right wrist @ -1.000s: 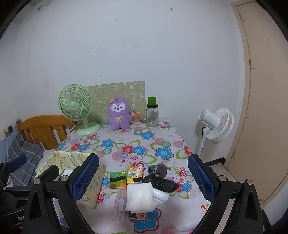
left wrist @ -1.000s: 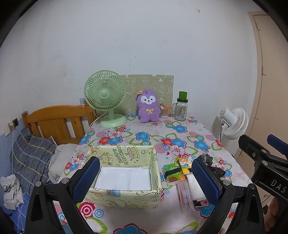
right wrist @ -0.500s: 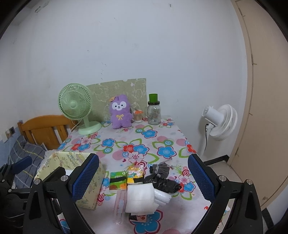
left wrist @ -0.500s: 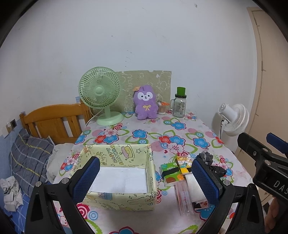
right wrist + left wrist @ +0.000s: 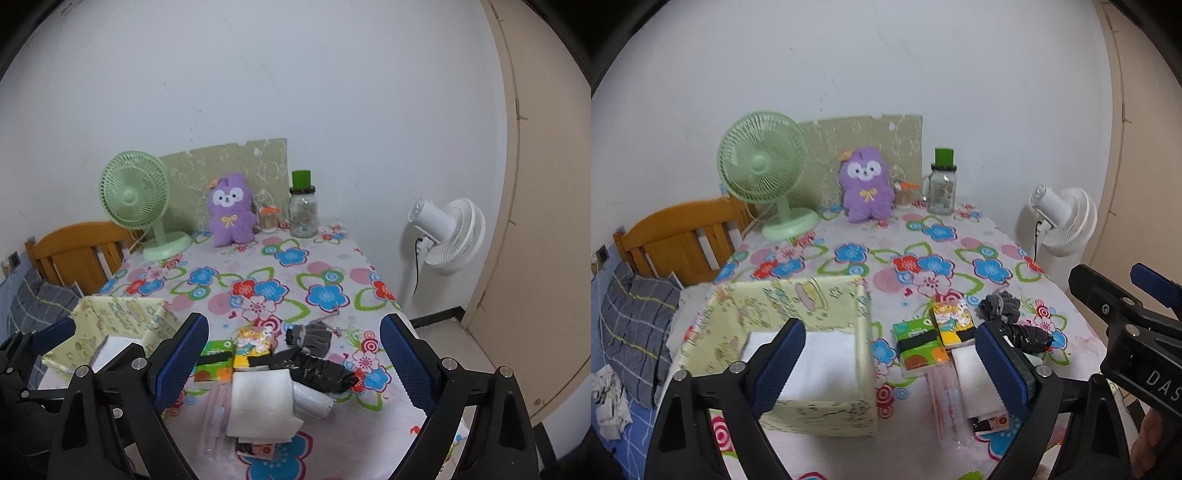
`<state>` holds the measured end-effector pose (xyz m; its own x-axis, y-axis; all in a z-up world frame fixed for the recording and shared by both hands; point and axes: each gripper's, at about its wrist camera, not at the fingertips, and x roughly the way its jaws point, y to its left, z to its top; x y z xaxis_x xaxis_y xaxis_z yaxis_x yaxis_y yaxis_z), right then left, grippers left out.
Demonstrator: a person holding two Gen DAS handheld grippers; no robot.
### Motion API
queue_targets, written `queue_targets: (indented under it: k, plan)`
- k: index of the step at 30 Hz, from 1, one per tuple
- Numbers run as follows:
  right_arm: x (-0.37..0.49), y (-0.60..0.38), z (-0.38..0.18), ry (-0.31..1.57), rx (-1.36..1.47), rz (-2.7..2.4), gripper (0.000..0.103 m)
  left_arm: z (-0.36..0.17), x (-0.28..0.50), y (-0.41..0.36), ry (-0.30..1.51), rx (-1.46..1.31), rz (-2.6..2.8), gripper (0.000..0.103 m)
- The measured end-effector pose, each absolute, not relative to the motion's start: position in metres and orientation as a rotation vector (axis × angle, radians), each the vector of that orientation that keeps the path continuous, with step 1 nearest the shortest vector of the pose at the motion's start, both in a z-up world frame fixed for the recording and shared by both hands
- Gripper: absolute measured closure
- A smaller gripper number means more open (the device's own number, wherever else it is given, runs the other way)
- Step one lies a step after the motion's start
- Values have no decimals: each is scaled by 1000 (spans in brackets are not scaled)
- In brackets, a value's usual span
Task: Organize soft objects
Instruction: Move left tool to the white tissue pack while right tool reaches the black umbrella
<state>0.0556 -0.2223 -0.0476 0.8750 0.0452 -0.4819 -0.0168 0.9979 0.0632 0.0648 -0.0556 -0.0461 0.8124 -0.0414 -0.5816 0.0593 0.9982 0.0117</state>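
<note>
A pale green fabric box (image 5: 812, 306) with a white sheet inside stands at the table's left. Right of it lies a pile: green tissue pack (image 5: 919, 345), yellow tissue pack (image 5: 951, 319), grey glove (image 5: 1001, 308), black plastic bag (image 5: 1030, 338) and white folded pad (image 5: 975, 384). My left gripper (image 5: 886, 365) hovers above the box's right wall and the packs, its jaws closing with nothing between them. My right gripper (image 5: 293, 354) hangs over the pile, above the white pad (image 5: 262, 406) and black bag (image 5: 317, 374), jaws closing, touching nothing.
A green desk fan (image 5: 762, 173), a purple plush toy (image 5: 866, 188) and a glass jar with a green lid (image 5: 942, 184) stand at the back by the wall. A white floor fan (image 5: 447, 232) and a door stand to the right, a wooden bed frame (image 5: 679, 236) to the left.
Both grippers have come forward and down toward the table, so the box and the pile look larger. The jaws of both stand slightly narrower than before.
</note>
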Motion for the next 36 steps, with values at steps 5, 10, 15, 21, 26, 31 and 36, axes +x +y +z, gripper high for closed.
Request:
queue_targets:
  k: [5,10,15,21,26,31,36]
  plan:
    - [68,-229,-58,538,48,27,8,-59,79,-70,675,12,-100,14]
    - [81,-236,-72,574,39,25,10,-69,91,-84,705,30,-118,14]
    - [93,-244,-85,613,45,22,11,-80,101,-95,739,37,-135,14]
    - [105,-253,-103,660,60,37,13,-97,106,-109,781,44,-168,15]
    - [106,-257,-115,672,47,23,14,-112,110,-118,819,32,-191,15]
    - [109,-264,-127,694,63,35,14,-122,115,-126,852,30,-210,15]
    - [116,-270,-138,718,78,29,14,-134,122,-139,890,40,-230,14]
